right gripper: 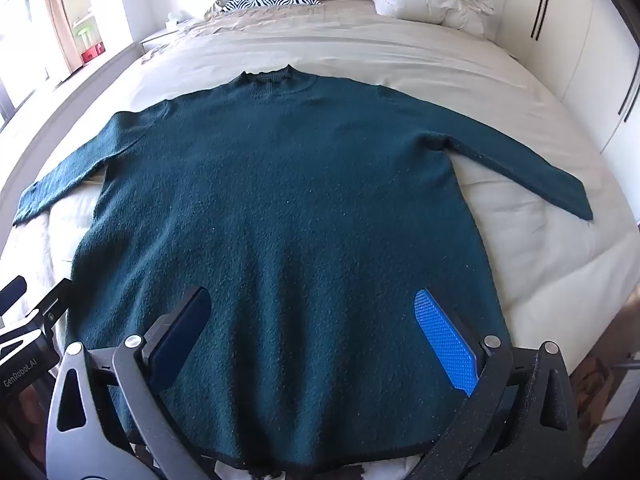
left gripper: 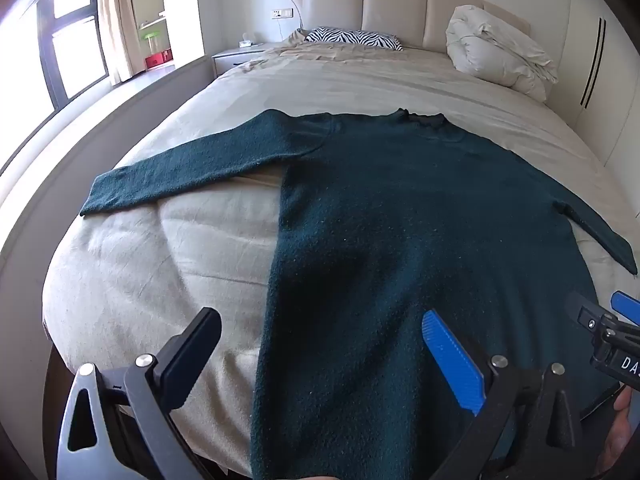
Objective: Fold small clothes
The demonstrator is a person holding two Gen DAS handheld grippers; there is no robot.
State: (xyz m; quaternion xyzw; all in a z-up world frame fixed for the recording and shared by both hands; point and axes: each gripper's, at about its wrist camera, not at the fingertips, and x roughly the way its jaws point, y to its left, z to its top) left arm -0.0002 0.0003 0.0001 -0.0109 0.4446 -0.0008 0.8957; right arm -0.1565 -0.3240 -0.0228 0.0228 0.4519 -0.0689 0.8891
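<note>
With the sweater (right gripper: 280,208) spread flat on the bed (right gripper: 540,272), collar at 12 o'clock, and both the left gripper (left gripper: 320,360) and right gripper (right gripper: 316,344) wide-jawed and empty, a cuff is best pinched first and carried across the body.

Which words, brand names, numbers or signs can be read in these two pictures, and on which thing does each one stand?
"GenRobot.AI": white letters on the black body of the left gripper, at the left edge of the right wrist view.
"DA": white letters, cut off by the picture edge, on the black body of the right gripper in the left wrist view.
The sweater shows no label or print.
The wall socket panel beside the headboard is too small to read.
</note>
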